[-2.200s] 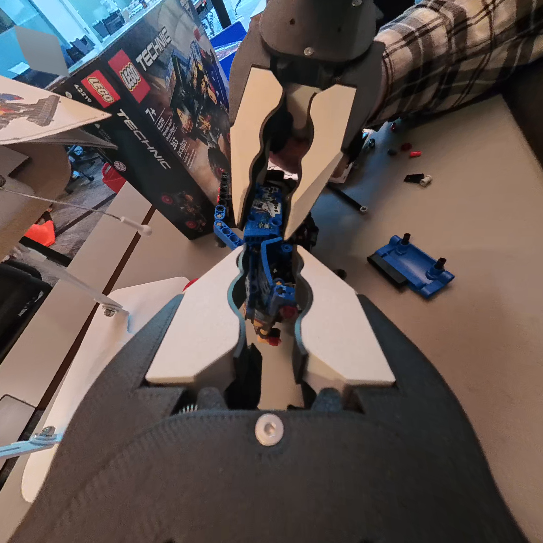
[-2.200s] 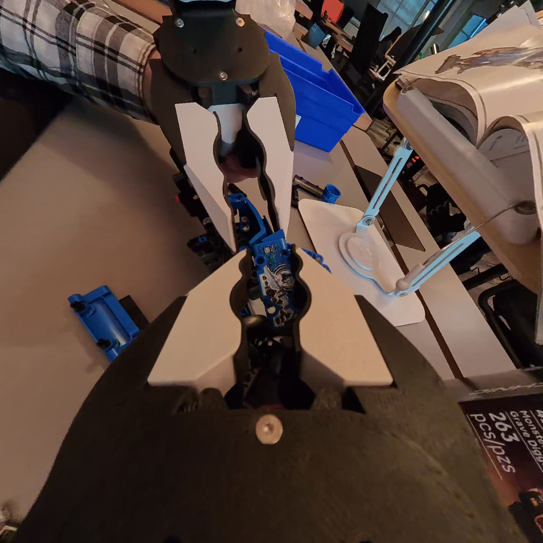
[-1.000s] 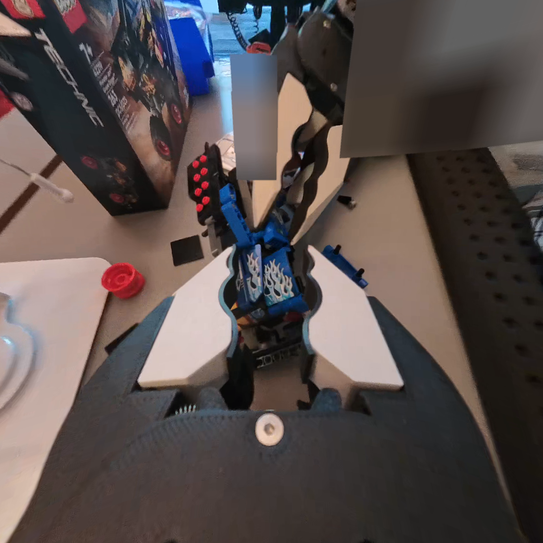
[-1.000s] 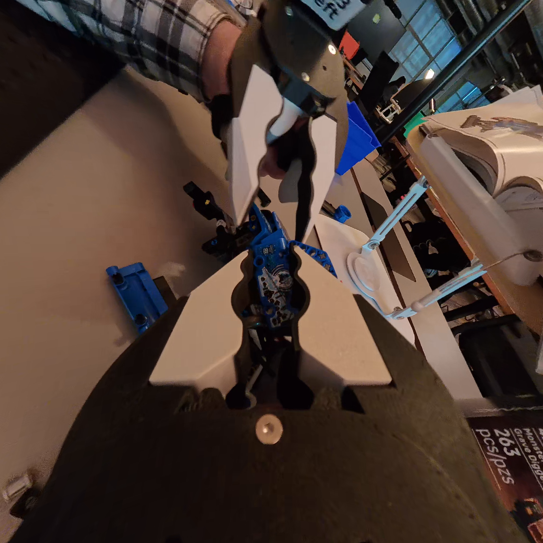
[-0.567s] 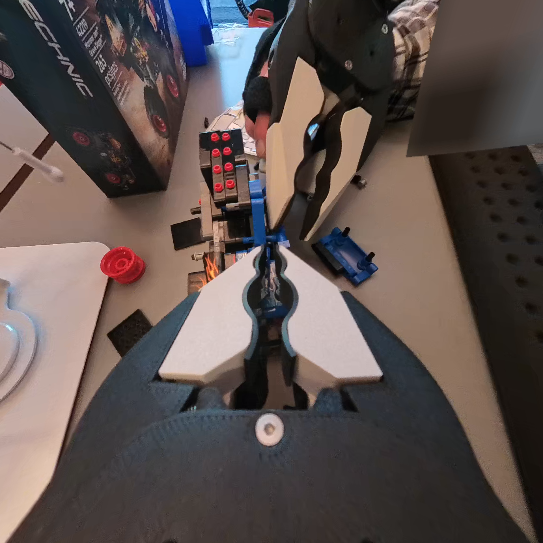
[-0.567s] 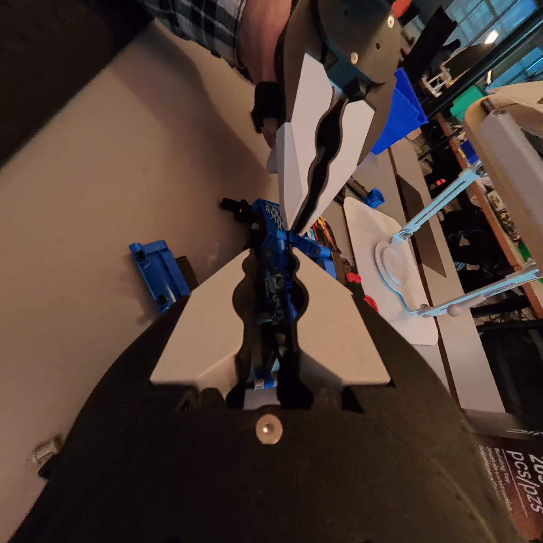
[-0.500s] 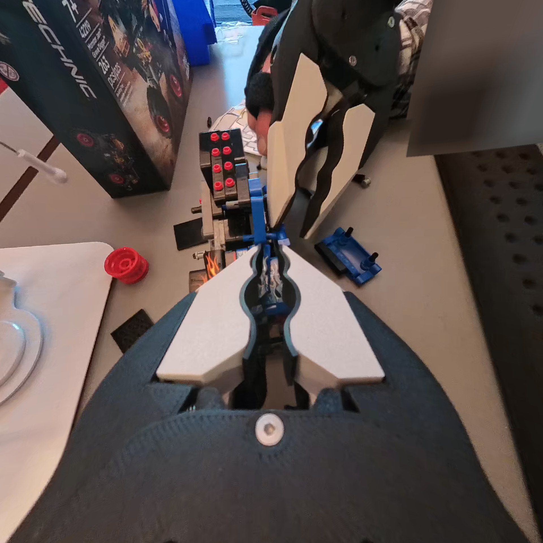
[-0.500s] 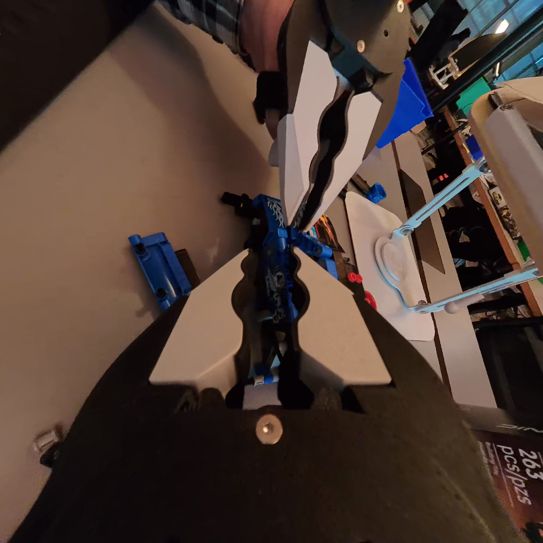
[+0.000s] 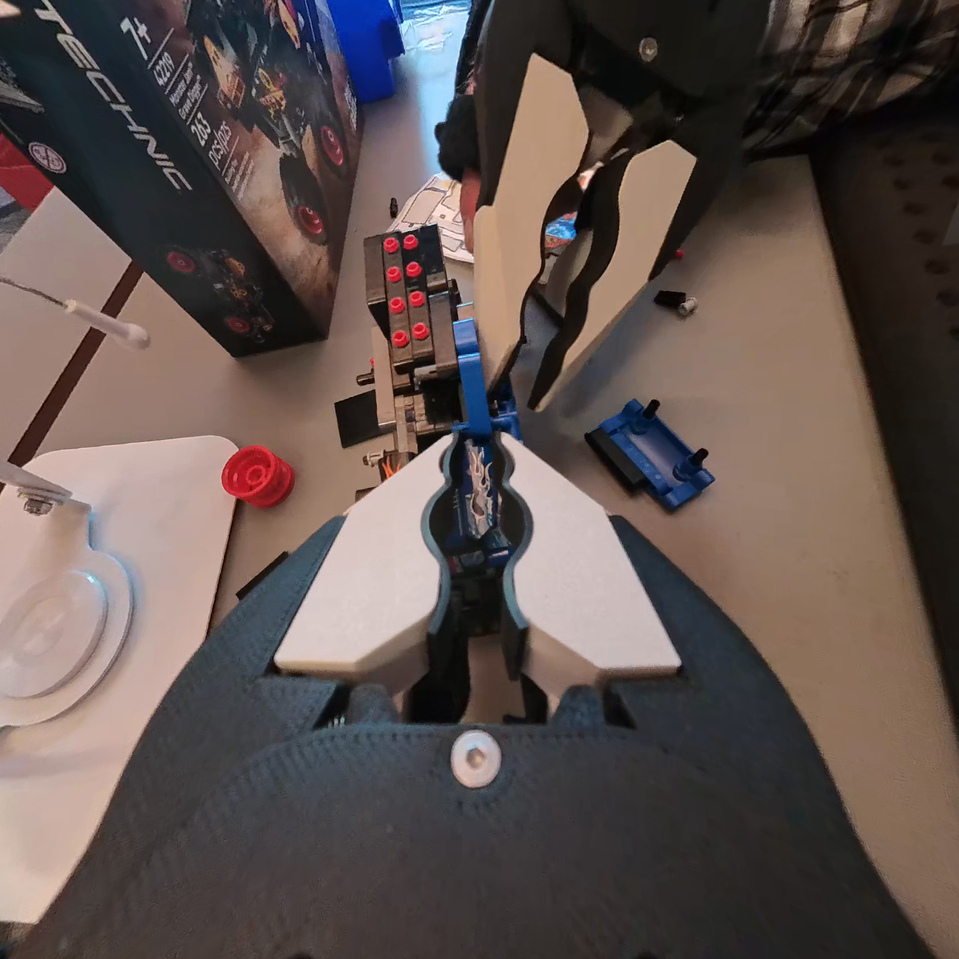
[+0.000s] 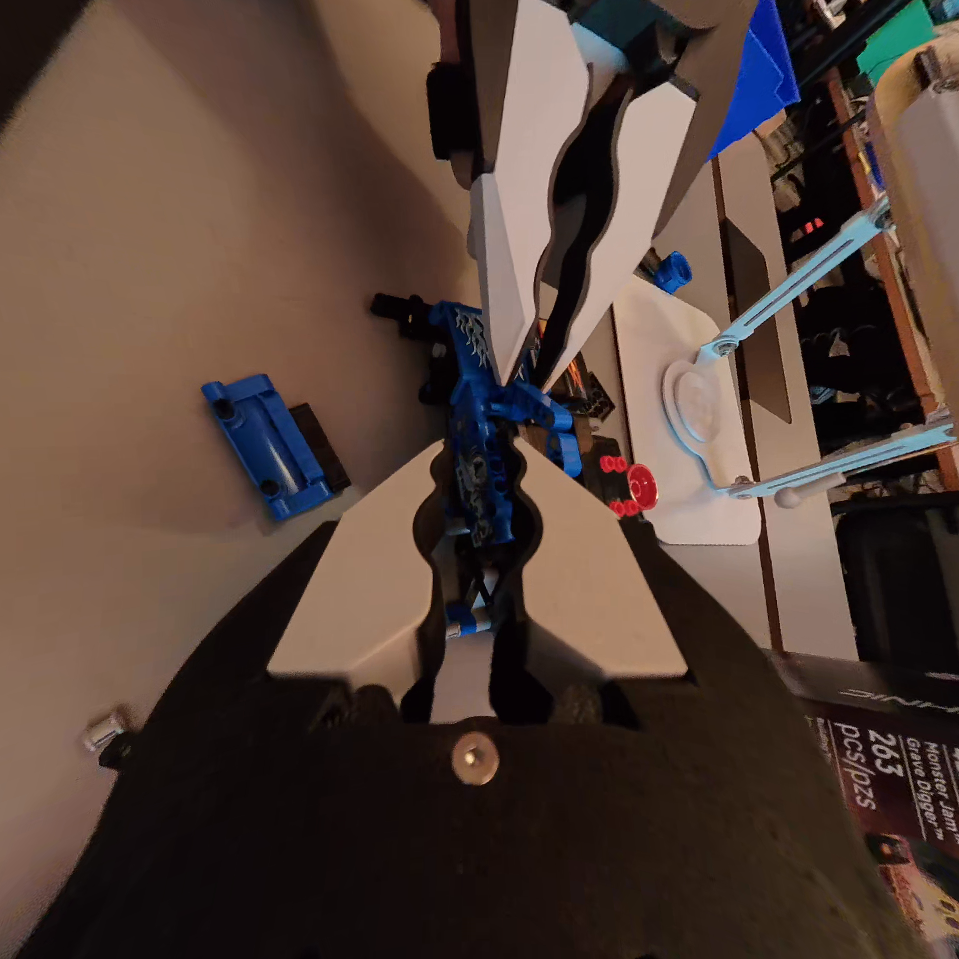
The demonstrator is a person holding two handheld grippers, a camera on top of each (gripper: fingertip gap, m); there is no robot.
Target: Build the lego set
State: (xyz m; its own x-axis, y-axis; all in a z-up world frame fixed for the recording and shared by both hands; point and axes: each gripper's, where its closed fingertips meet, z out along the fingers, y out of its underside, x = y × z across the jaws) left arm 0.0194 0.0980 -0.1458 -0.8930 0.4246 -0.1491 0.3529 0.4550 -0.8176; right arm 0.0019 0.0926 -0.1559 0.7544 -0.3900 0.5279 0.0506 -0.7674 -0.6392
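Both tongs pinch the blue lego model (image 9: 480, 488) from opposite ends, just above the table (image 9: 752, 519). The left tongs (image 9: 475, 451) view alone shows a black block with 8 red studs (image 9: 407, 296) beyond its tips, and the set's box (image 9: 171, 145) far left. The right tongs (image 10: 480, 451) view alone shows a clear stand (image 10: 695, 399) on its right. 2.2 s ago the model lay flatter between wider-spread tongs; both have since tilted it on edge.

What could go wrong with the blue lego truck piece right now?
Both the left gripper and the right gripper pinch the same blue flame-printed piece. If they twist differently, it might snap apart. It could also bump the black block with red pins just behind it.
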